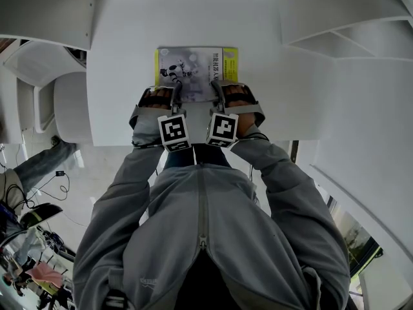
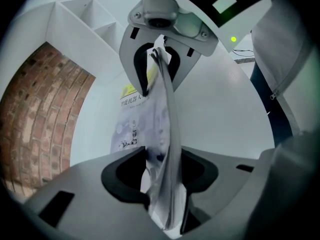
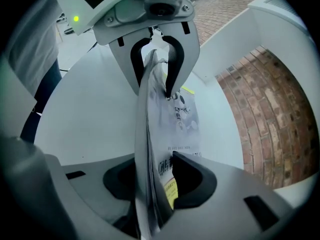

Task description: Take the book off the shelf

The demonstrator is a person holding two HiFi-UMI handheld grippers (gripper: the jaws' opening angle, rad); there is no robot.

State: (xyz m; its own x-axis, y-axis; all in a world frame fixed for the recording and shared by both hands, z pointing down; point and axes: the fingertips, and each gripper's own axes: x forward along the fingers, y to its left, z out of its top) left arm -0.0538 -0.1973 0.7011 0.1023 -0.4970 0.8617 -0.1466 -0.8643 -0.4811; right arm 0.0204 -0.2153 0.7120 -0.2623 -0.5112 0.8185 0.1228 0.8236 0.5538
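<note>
Your book (image 1: 193,70) lies flat on the white table (image 1: 297,89). Your left gripper (image 1: 175,94) and right gripper (image 1: 218,92) each straddle its near edge, jaws partly apart and not clamping it.

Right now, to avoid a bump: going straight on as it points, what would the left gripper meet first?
The book already lies between the left gripper's jaws. Ahead along it, probably the right gripper, which faces it on the same book.

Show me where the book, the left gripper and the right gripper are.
book (image 1: 191,66), head view, middle of its cover
left gripper (image 1: 175,92), head view, between its fingertips
right gripper (image 1: 218,90), head view, between its fingertips
</note>
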